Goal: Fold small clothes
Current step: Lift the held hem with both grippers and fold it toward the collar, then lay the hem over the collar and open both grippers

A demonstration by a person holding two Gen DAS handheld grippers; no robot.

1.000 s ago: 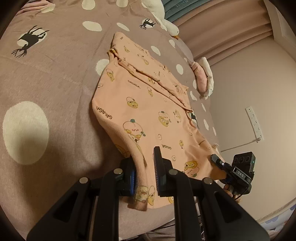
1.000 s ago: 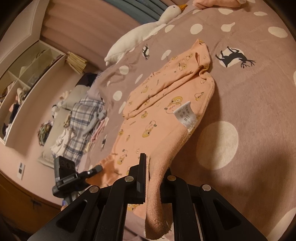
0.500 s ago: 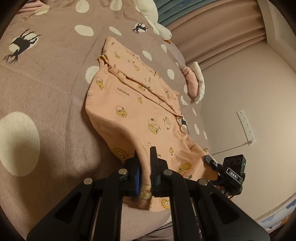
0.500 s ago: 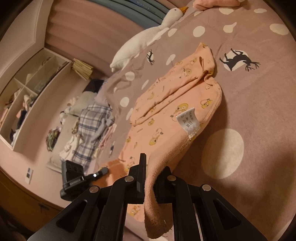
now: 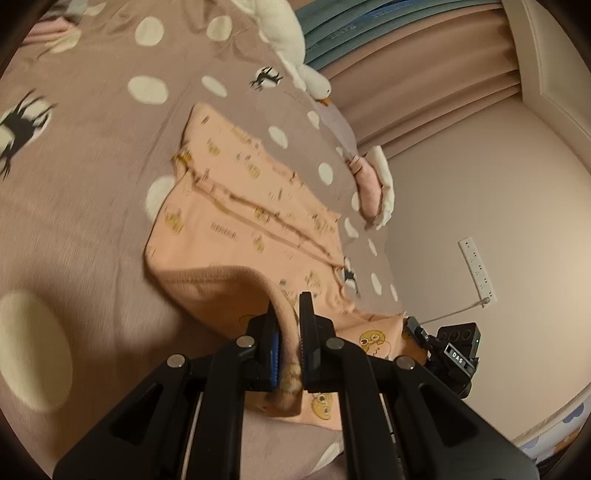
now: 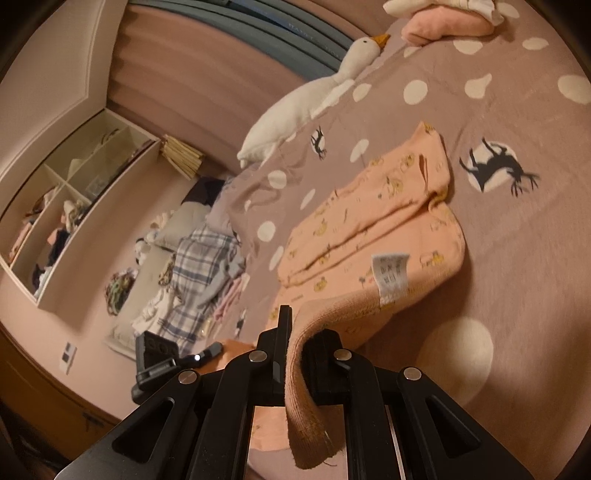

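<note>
A small peach garment [image 5: 236, 225] with yellow cartoon prints lies on the mauve polka-dot bedspread [image 5: 74, 177]. My left gripper [image 5: 287, 317] is shut on its near hem and lifts that edge off the bed. My right gripper [image 6: 301, 332] is shut on the other near corner of the same garment [image 6: 369, 229]; the cloth hangs over the jaws and a white care label [image 6: 389, 277] shows on the raised underside. The far half lies flat with a sleeve folded across it. Each gripper shows in the other's view, low and to the side.
A white plush goose [image 6: 314, 96] lies at the head of the bed. Folded pink clothes [image 6: 443, 22] sit at the far edge. Plaid clothes [image 6: 199, 273] are heaped on the floor by open shelves [image 6: 66, 206]. A wall with a power strip [image 5: 476, 269] lies to the right.
My left gripper closed on the hem and both grippers have lifted the near edge and carried it toward the far end; the underside now shows more.
</note>
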